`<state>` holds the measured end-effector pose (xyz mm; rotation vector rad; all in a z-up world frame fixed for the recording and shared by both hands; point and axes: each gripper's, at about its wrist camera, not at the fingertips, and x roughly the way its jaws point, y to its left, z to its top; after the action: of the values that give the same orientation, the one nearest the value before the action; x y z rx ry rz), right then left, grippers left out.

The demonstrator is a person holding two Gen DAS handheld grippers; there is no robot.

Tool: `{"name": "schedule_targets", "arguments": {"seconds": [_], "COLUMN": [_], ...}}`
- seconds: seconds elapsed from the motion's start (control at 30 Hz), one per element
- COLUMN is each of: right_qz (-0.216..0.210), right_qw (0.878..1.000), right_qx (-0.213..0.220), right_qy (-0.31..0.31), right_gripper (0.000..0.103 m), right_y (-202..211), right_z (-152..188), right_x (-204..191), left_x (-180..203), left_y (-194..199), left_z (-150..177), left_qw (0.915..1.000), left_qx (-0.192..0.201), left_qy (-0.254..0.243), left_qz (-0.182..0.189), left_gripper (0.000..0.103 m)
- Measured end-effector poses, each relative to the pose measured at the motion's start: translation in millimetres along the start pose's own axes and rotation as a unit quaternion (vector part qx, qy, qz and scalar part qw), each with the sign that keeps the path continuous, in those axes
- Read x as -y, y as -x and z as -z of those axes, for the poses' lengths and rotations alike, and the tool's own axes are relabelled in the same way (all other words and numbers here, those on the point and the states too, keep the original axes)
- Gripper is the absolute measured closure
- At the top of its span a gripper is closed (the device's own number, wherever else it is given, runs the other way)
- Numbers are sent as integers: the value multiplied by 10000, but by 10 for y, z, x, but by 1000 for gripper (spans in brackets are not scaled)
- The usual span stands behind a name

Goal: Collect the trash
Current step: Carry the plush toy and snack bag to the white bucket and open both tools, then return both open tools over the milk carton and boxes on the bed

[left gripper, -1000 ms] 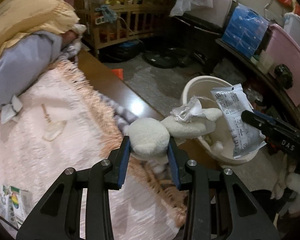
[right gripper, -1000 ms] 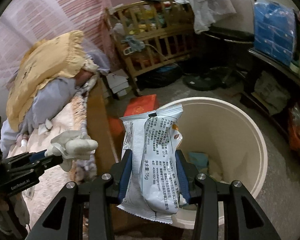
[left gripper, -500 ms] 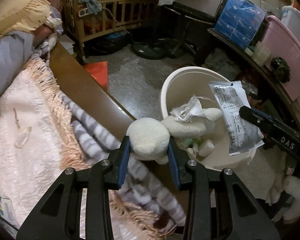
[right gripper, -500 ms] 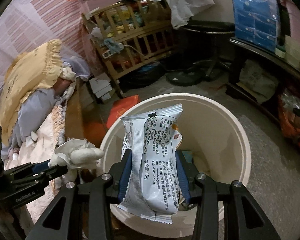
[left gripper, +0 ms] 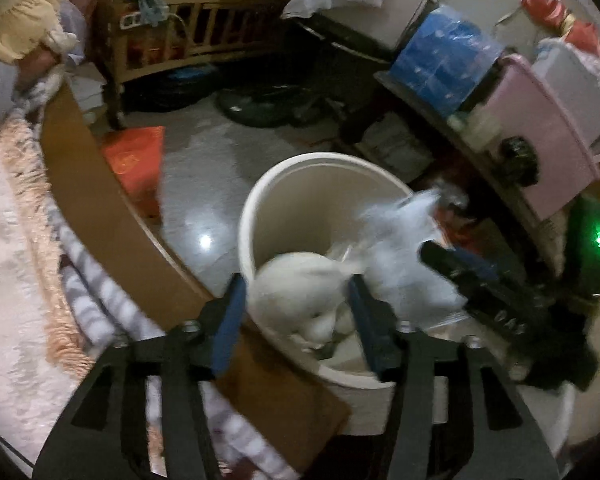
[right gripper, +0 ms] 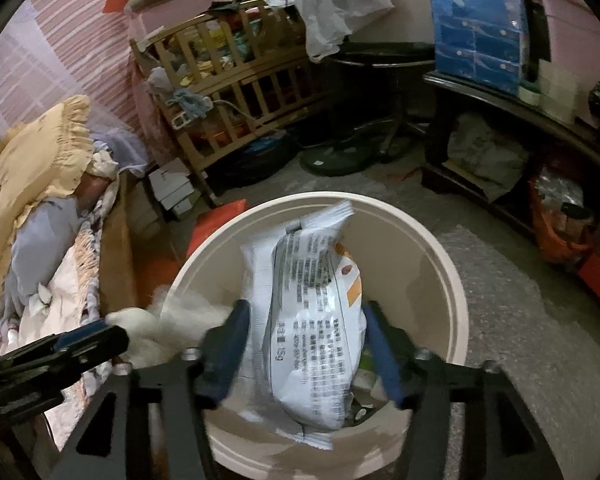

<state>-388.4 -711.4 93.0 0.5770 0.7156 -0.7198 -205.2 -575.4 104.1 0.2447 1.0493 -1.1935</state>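
Observation:
A cream round trash bin (left gripper: 300,168) (right gripper: 456,280) stands on the floor beside the bed. My left gripper (left gripper: 298,312) is over its near rim with jaws spread wide; a crumpled white tissue wad (left gripper: 296,284) sits loose between them, blurred. It also shows in the right wrist view (right gripper: 168,320). My right gripper (right gripper: 304,340) is over the bin with jaws spread; a white printed snack wrapper (right gripper: 312,312) hangs between them with gaps at both sides. The wrapper is a blur in the left wrist view (left gripper: 400,240).
The bed's wooden edge (left gripper: 100,208) and a fringed pink blanket (left gripper: 16,240) lie left of the bin. A red box (left gripper: 136,156) is on the floor. A wooden crib (right gripper: 236,72) stands behind. A dark shelf with a blue pack (left gripper: 444,56) and a pink tub (left gripper: 540,132) runs along the right.
Both grippers moved over the bin and their jaws spread apart. The tissue wad and the wrapper are no longer pinched and look blurred with motion.

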Motion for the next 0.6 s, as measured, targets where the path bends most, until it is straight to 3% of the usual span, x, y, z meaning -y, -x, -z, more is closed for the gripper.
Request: {"name": "schedule_targets", "arguments": {"seconds": [0.03, 0.17, 0.6], "right_qz": [7, -70, -495], "right_qw": [10000, 9999, 9964], "right_qx": [10, 19, -253], "right_qy": [-37, -96, 634], "right_gripper": [30, 30, 30], "right_y": [3, 11, -36], "right_z": [-5, 0, 255], "right_x": [12, 18, -647], "left_x": [1, -45, -575], "left_y": [25, 122, 652], "left_z": [-1, 27, 459], "left_qw": [10000, 9998, 9886], "left_qx": [34, 74, 327], "left_qy": [5, -28, 262], "left_qz": [10, -173, -1446], "left_gripper": [44, 44, 44]}}
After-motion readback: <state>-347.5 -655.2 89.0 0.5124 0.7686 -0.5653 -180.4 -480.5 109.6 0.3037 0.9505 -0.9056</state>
